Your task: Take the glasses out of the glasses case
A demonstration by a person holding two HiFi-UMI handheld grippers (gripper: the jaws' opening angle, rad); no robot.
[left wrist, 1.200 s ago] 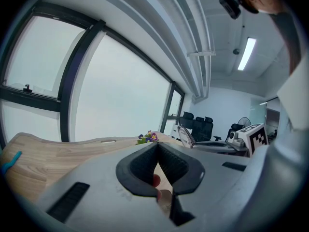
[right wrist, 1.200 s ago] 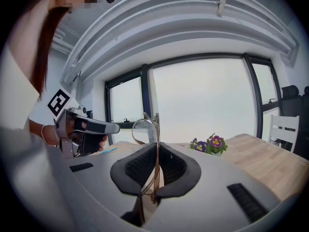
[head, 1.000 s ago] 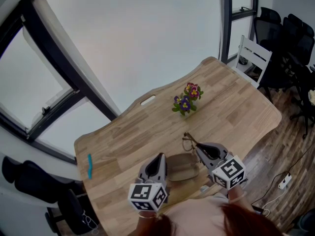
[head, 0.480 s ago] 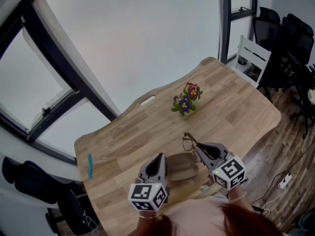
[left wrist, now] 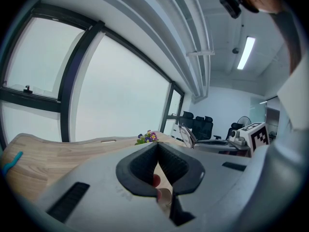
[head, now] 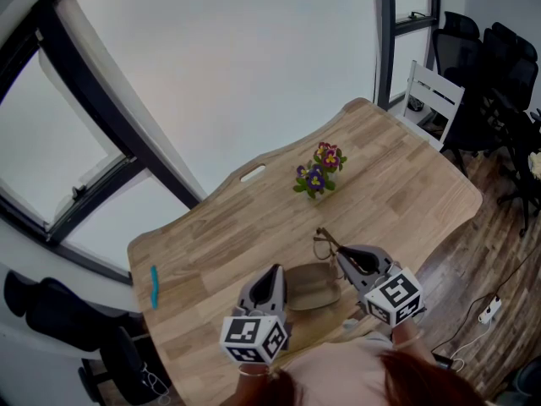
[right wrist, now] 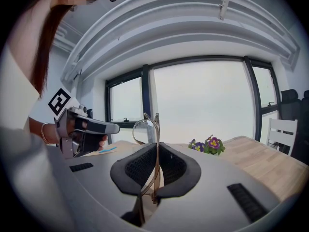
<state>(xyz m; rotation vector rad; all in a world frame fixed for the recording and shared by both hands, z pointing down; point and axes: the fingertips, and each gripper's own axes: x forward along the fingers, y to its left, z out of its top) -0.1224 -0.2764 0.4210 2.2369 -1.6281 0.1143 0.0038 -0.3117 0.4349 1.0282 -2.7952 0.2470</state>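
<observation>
No shift over the last second: glasses (head: 324, 242) pinched upright in right gripper (head: 345, 259), just beyond the open case (head: 314, 288), left gripper (head: 275, 271) seemingly clamped on case's edge; removal apparently done.

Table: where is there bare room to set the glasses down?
Bare table lies right of the flowers toward the far corner, and between the blue object and the left gripper. Crowded around the case, glasses and right gripper.

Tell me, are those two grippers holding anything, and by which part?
The right gripper pinches the glasses by one temple arm, with a lens beyond its tips. The left gripper appears shut on an edge of the glasses case.
</observation>
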